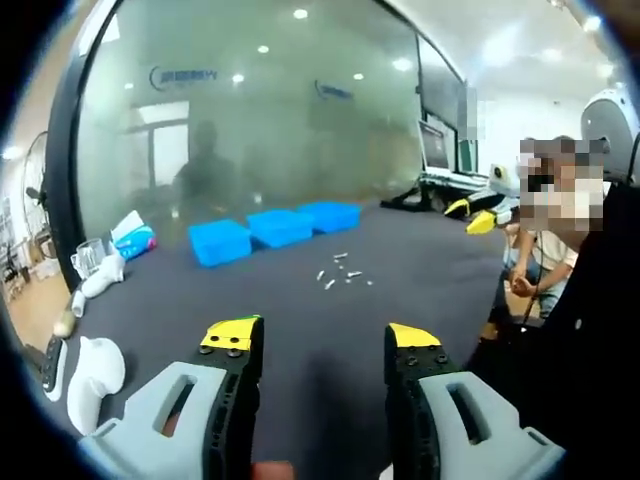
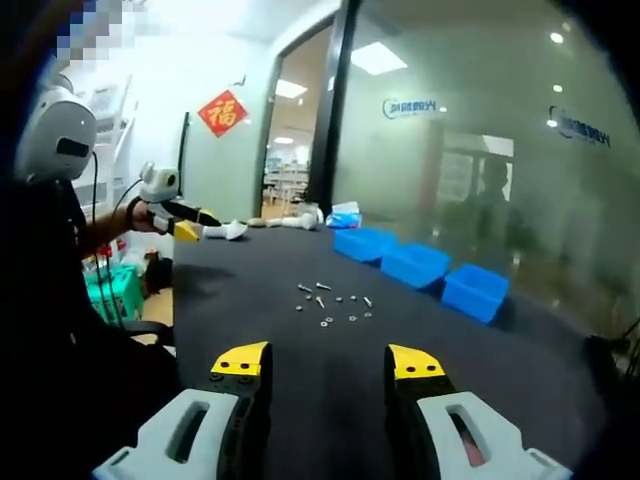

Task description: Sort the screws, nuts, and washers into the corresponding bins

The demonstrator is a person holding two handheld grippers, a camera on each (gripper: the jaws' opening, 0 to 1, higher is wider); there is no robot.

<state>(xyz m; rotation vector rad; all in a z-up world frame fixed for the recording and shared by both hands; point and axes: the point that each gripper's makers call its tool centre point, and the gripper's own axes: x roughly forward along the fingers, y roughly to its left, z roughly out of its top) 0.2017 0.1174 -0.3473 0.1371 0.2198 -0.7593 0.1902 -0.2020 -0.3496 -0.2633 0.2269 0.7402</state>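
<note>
Hardware [image 2: 333,303] unsorted: screws, nuts, washers scattered mid-table [image 2: 300,370], near three blue bins [image 2: 416,264]. Bin contents hidden. My left hand-held gripper [image 1: 322,345] and right hand-held gripper [image 2: 328,362] spread, holding nothing, well short of pile. All sorting left, I judge.

Three blue bins [image 2: 416,262] sit in a row; the small fasteners [image 2: 335,303] number roughly ten.

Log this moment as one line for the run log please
stage: not started | left tool: open, empty | right tool: open, empty | hardware: loose on table | blue bins: three in row
</note>
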